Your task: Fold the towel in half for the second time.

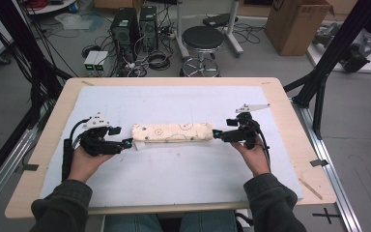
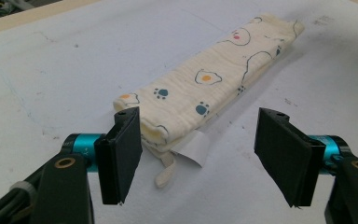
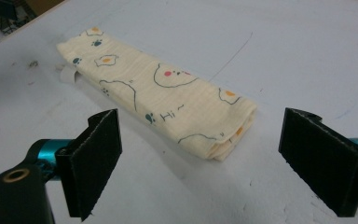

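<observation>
A cream-coloured cloth folded into a long narrow strip and printed with fried eggs, paw prints and small faces (image 1: 172,132) lies flat on the white sheet (image 1: 174,179) that covers the light wooden table (image 1: 53,125). This folded cloth is the landmark: it runs crosswise in front of the person, about midway between the near and far edges of the sheet.

The left tool (image 1: 125,143) sits just beside the left end of the cloth, held low by the person's left hand (image 1: 84,162). In the left gripper view, the left tool (image 2: 200,154) has its two black jaws spread wide. The end of the cloth (image 2: 205,88) lies between them; one jaw stands right beside the cloth's edge, the other well clear of it, and neither pad presses on the fabric. A small white label (image 2: 191,147) and a loose cream loop (image 2: 165,170) stick out from that end of the cloth.

The right tool (image 1: 218,134) sits just beside the right end of the cloth, in the person's right hand (image 1: 256,157). In the right gripper view, the right tool (image 3: 200,163) also has its jaws wide apart. The folded corner of the cloth (image 3: 158,102) lies just ahead of the gap, and both pads are apart from it, so it grips nothing.
</observation>
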Motion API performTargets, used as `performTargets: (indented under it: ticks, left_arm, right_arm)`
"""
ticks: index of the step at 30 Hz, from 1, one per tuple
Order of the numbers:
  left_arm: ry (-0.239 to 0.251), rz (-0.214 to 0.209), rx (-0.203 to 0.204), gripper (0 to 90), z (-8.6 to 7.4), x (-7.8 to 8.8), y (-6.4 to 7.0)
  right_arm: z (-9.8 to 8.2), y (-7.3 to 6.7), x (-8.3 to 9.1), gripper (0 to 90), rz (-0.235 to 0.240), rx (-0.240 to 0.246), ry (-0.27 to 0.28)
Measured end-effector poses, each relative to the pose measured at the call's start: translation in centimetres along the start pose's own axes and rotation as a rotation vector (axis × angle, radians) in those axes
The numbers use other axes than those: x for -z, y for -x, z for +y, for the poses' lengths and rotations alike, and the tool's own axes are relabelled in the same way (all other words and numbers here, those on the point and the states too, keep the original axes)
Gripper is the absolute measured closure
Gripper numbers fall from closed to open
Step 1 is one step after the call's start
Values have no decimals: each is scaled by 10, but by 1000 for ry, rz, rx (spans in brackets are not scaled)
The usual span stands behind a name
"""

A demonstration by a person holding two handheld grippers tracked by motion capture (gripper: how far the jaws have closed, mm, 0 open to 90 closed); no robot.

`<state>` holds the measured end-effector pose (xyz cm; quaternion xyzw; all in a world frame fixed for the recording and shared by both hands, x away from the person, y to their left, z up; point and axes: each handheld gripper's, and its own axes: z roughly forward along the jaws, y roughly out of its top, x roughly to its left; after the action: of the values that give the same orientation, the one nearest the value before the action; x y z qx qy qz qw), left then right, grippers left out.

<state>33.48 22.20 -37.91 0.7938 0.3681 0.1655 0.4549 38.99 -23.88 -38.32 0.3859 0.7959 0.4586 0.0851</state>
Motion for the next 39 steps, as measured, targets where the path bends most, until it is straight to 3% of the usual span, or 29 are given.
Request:
performTargets:
  ticks: [14,19,27,39]
  left_arm:
    - [12,11,9,304,-4,10,1]
    - [10,17,-7,303,-5,16,2]
    - [18,30,17,282,-14,19,2]
    - [17,37,7,270,-26,25,7]
  right_arm:
    - [-15,1,14,124,-6,7,3]
    - [-19,2,22,123,-16,10,7]
    - [-31,6,31,120,-28,9,10]
    - [-49,9,45,119,-51,8,23]
